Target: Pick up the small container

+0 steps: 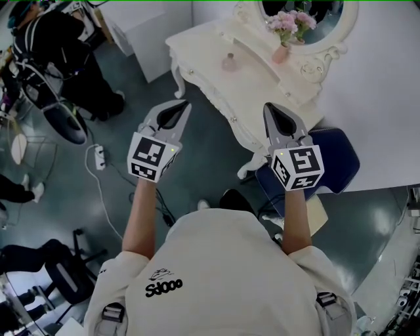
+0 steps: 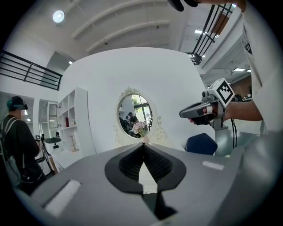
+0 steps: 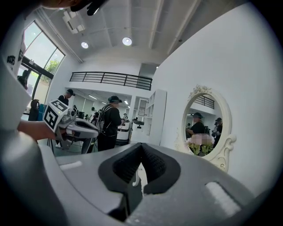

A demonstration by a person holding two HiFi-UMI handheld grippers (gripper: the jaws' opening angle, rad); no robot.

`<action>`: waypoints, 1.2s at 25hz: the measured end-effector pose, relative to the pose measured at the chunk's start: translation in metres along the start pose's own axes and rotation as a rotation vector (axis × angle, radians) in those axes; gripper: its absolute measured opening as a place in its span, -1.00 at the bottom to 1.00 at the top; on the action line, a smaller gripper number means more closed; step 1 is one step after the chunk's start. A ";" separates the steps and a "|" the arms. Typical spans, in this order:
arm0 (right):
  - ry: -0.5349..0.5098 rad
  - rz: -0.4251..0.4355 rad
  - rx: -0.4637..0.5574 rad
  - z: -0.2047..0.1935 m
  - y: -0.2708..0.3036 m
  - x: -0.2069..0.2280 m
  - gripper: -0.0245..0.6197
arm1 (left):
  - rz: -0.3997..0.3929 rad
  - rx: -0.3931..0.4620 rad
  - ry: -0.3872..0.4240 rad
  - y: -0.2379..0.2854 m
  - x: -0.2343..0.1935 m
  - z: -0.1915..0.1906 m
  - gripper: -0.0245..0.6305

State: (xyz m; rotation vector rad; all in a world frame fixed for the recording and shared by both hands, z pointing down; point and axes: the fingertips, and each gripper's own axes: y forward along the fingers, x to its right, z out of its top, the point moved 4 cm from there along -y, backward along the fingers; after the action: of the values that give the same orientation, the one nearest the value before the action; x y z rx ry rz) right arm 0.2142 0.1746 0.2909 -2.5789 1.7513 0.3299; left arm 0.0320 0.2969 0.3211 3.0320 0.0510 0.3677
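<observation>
The small container [image 1: 230, 63], a pale pink jar, stands on the white dressing table [image 1: 210, 62] beyond both grippers. A pink vase of flowers [image 1: 283, 46] sits further right, under the oval mirror [image 1: 308, 20]. My left gripper [image 1: 185, 104] hovers over the floor just left of the table's front edge, shut and empty. On the other side my right gripper [image 1: 268, 107] hangs by the table's near corner, also shut on nothing. In the left gripper view the jaws [image 2: 143, 144] meet below the mirror [image 2: 135, 115]. The right gripper's jaws [image 3: 141, 145] meet too. Neither gripper view shows the container.
A blue stool [image 1: 338, 161] stands under my right gripper. A person in black [image 1: 56, 46] stands at the upper left by a white cabinet [image 1: 141, 33]. A power strip [image 1: 100, 157] and cables lie on the grey floor. A black chair [image 1: 59, 272] is at the lower left.
</observation>
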 end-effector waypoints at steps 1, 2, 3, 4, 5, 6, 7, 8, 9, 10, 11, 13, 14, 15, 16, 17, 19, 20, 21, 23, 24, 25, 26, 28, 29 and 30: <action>0.008 -0.004 0.000 0.000 0.002 0.000 -0.92 | -0.001 -0.004 -0.010 0.000 -0.002 -0.002 -0.87; 0.018 -0.009 -0.002 -0.001 0.005 0.000 -0.92 | -0.005 -0.008 -0.022 0.001 -0.004 -0.005 -0.87; 0.025 -0.015 -0.006 -0.002 0.007 0.001 -0.92 | -0.009 -0.012 -0.031 0.003 -0.006 -0.007 -0.87; 0.027 -0.018 -0.011 -0.004 0.010 0.003 -0.92 | -0.012 -0.013 -0.036 0.005 -0.008 -0.008 -0.87; 0.030 -0.019 -0.016 -0.005 0.013 0.004 -0.92 | -0.014 -0.015 -0.039 0.007 -0.010 -0.010 -0.87; 0.035 -0.018 -0.019 -0.006 0.017 0.006 -0.92 | -0.014 -0.017 -0.042 0.009 -0.013 -0.011 -0.87; 0.043 -0.015 -0.019 -0.006 0.020 0.007 -0.92 | -0.013 -0.018 -0.048 0.012 -0.016 -0.012 -0.87; 0.052 -0.014 -0.016 -0.006 0.024 0.008 -0.92 | -0.013 -0.018 -0.055 0.014 -0.020 -0.013 -0.87; 0.061 -0.014 -0.012 -0.006 0.028 0.010 -0.92 | -0.013 -0.018 -0.062 0.017 -0.024 -0.014 -0.87; 0.067 -0.014 -0.007 -0.005 0.032 0.011 -0.92 | -0.015 -0.017 -0.067 0.020 -0.027 -0.014 -0.87; 0.071 -0.014 -0.005 -0.005 0.037 0.014 -0.92 | -0.016 -0.018 -0.071 0.023 -0.030 -0.016 -0.87; 0.072 -0.012 -0.006 -0.008 0.047 0.021 -0.92 | -0.017 -0.022 -0.078 0.033 -0.036 -0.019 -0.87; 0.072 -0.012 -0.007 -0.010 0.053 0.026 -0.92 | -0.016 -0.024 -0.082 0.040 -0.039 -0.021 -0.87; 0.073 -0.011 -0.007 -0.012 0.060 0.032 -0.92 | -0.015 -0.027 -0.085 0.048 -0.043 -0.023 -0.87; 0.075 -0.011 -0.005 -0.014 0.068 0.039 -0.92 | -0.013 -0.030 -0.086 0.056 -0.048 -0.025 -0.87; 0.078 -0.012 -0.003 -0.016 0.077 0.046 -0.92 | -0.011 -0.032 -0.085 0.066 -0.054 -0.026 -0.87; 0.083 -0.012 0.002 -0.020 0.097 0.063 -0.92 | -0.005 -0.037 -0.088 0.088 -0.068 -0.030 -0.87; 0.086 -0.013 0.006 -0.022 0.108 0.071 -0.92 | -0.001 -0.041 -0.091 0.101 -0.075 -0.031 -0.87; 0.092 -0.013 0.013 -0.022 0.119 0.081 -0.92 | 0.004 -0.046 -0.095 0.114 -0.084 -0.033 -0.87; 0.116 -0.017 0.029 -0.023 0.142 0.104 -0.92 | 0.010 -0.055 -0.106 0.142 -0.100 -0.033 -0.87; 0.131 -0.017 0.032 -0.024 0.153 0.115 -0.92 | 0.009 -0.057 -0.114 0.155 -0.106 -0.032 -0.87; 0.143 -0.017 0.031 -0.024 0.164 0.126 -0.92 | 0.005 -0.058 -0.121 0.168 -0.111 -0.031 -0.87; 0.149 -0.016 0.030 -0.025 0.174 0.136 -0.92 | -0.002 -0.059 -0.126 0.181 -0.116 -0.031 -0.87; 0.155 -0.009 0.034 -0.025 0.194 0.157 -0.92 | -0.014 -0.068 -0.131 0.208 -0.125 -0.030 -0.87; 0.159 -0.002 0.040 -0.026 0.204 0.166 -0.92 | -0.019 -0.074 -0.134 0.222 -0.130 -0.031 -0.87; 0.164 0.007 0.044 -0.027 0.213 0.174 -0.92 | -0.026 -0.078 -0.141 0.236 -0.134 -0.031 -0.87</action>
State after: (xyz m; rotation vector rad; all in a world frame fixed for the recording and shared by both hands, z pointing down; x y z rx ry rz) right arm 0.0843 -0.0690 0.3107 -2.6376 1.7937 0.0812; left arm -0.1004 0.0585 0.3405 2.9672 0.0642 0.1501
